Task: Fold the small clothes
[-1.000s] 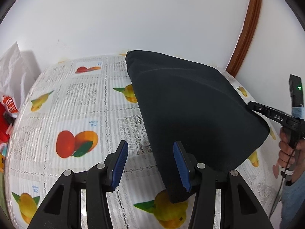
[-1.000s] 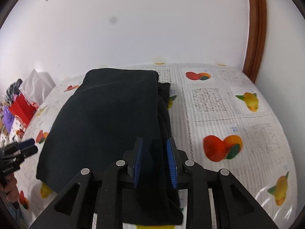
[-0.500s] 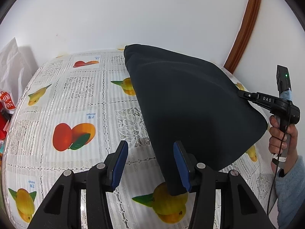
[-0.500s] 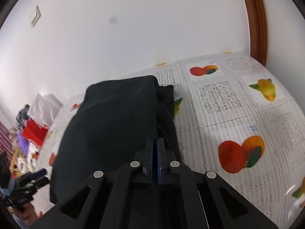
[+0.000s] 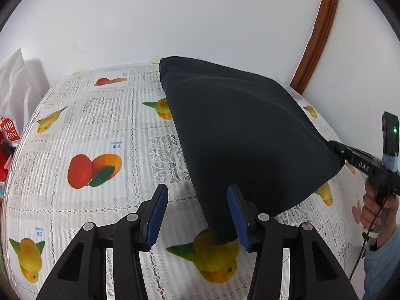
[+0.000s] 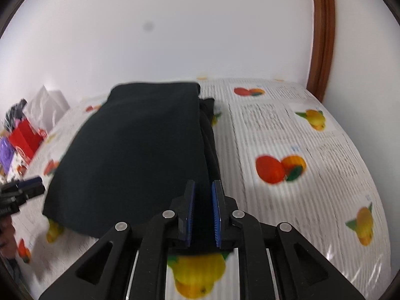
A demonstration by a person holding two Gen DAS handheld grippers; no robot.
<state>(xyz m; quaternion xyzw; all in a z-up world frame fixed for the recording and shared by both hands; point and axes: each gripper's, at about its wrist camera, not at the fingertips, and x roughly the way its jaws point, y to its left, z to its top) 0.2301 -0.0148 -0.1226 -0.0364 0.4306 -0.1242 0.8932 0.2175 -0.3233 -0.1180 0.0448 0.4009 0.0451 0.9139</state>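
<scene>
black garment (image 5: 250,137) is laid folded on the surface (image 5: 100,125), which is covered by a white lace-patterned cloth printed with fruit. the garment is spread from the far edge by the wall (image 5: 175,25) down to the near side, right of the middle in the left wrist view.

at the far left a white bag (image 5: 15,85) and a red bag (image 5: 8,131) are seen beside the surface. further in, the left tongs (image 5: 197,192) are held low over the near part of the surface with their blue pads well apart. the garment's narrow near corner is lodged between them, close against the right pad and clear of the left one, so nothing is clamped there.

at the right, the garment's near right corner is met by the right tongs (image 5: 332,146), which are gripped by a hand (image 5: 375,207) in a grey-blue sleeve (image 5: 382,262). in the right wrist view, which is blurred, their pads are parted by only a narrow gap. that gap has just been widening, and it is filled by dark cloth. whether the cloth is pressed by the pads cannot be told. a brown wooden frame (image 5: 317,35) is seen against the wall at the far right.
</scene>
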